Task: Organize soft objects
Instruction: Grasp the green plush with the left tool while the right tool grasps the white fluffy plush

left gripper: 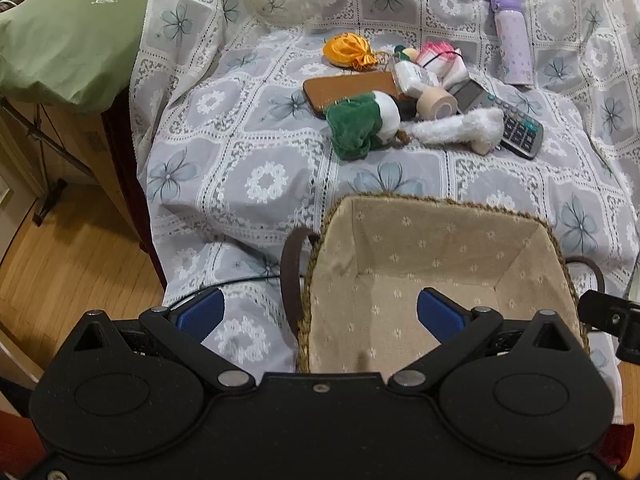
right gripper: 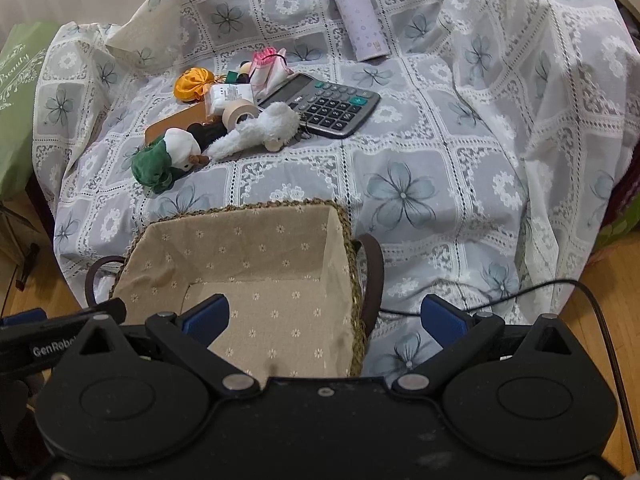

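Plush pile: green-and-white soft toy (left gripper: 366, 126) and white fluffy toy (left gripper: 460, 128) lie touching, mid-cloth, beyond the basket; I read the green one as hooded, white face showing.
Other soft bits: orange drawstring pouch (left gripper: 345, 50) and pink-topped pouch (left gripper: 438, 58) at the far side of the pile.
Hard items mixed in: calculator (right gripper: 324, 104), tape roll (left gripper: 438, 104), brown flat case (left gripper: 352, 90); lilac bottle (right gripper: 362, 20) lies apart, further back.
Basket: woven, cloth-lined basket (left gripper: 440, 248), nothing inside, nearest me, dark loop handles.
My left gripper (left gripper: 320, 314): fingers wide apart, holding nothing, straddling the basket's left rim.
My right gripper (right gripper: 324, 316): wide apart, nothing held, over the right rim.
Surface: lace floral cloth (right gripper: 420, 184), wood floor below.
Left view only: green cover (left gripper: 68, 28) with white script.
Right view only: black cable (right gripper: 560, 286).
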### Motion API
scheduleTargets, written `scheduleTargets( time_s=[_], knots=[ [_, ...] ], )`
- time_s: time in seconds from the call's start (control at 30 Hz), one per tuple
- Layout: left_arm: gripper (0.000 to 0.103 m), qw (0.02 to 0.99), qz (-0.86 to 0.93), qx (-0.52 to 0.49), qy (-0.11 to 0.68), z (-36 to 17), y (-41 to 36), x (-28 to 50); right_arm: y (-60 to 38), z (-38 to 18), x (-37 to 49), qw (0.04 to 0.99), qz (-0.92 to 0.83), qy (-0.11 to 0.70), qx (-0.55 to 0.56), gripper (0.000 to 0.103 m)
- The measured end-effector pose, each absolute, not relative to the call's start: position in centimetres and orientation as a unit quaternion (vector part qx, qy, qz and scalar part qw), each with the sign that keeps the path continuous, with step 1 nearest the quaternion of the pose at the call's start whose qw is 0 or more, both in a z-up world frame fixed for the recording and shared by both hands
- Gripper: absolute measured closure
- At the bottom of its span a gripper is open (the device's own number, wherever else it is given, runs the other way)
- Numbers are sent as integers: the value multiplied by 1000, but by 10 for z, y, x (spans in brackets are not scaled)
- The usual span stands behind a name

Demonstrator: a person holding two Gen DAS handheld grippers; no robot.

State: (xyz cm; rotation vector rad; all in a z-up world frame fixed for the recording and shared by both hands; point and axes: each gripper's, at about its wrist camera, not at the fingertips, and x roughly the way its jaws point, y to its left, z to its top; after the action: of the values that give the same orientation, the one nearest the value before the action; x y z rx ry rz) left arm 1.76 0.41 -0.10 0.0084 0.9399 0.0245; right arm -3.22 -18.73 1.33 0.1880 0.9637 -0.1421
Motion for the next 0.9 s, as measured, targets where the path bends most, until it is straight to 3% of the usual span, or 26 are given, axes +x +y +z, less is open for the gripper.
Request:
scheduleTargets(
  time_s=[0.33,0.43,0.9],
  knots=[
    [5,893,7,-4,450,1,8,56,-189,33,6,901,-55,420,90,1],
    [11,891,4,-7,453,0,10,69,-189,32,23,899,-56,425,92,1],
    [13,891,-26,1,453,-9,6,142,-182,3,104,880,-42,459,113,7]
  ],
)
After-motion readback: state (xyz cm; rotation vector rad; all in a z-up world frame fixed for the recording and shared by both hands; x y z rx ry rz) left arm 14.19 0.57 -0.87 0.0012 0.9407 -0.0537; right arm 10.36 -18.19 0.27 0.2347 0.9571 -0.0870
